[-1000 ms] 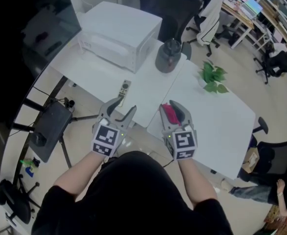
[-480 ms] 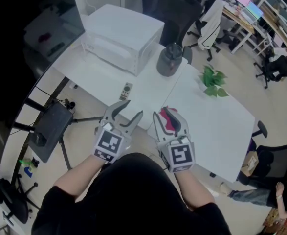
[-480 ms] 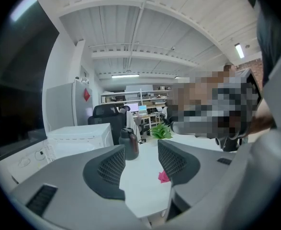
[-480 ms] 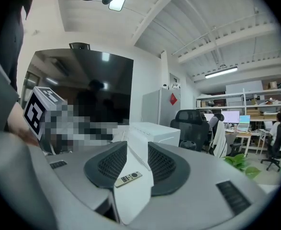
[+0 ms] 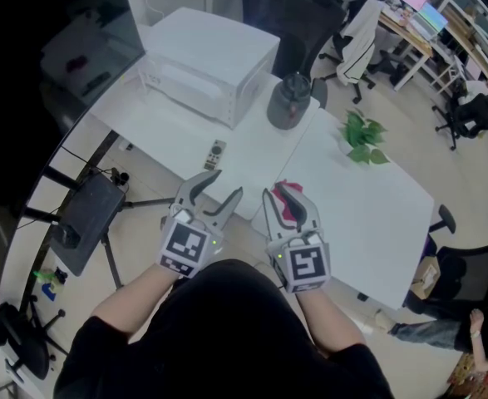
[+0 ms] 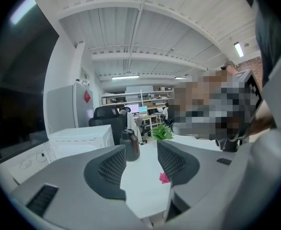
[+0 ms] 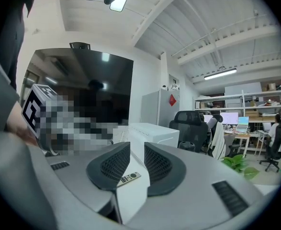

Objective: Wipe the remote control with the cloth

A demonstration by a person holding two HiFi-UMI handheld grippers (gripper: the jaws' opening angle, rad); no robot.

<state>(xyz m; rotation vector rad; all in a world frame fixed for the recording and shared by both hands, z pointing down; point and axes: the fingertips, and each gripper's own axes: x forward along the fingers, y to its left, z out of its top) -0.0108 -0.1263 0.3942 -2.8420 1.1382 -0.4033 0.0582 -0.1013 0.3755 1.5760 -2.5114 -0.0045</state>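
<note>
The remote control (image 5: 215, 150) lies flat on the desk (image 5: 368, 214), near the white appliance (image 5: 206, 65) on its side toward the person. The pink cloth (image 5: 287, 203) lies crumpled at the desk's near edge, well apart from the appliance and farther from it than the remote. The left claw (image 5: 225, 183) hangs off the desk edge below the appliance; its jaws stand wide apart, closing slightly, with nothing between them. The right claw (image 5: 281, 191), beside the cloth, is closing its narrower gap, also on nothing.
</note>
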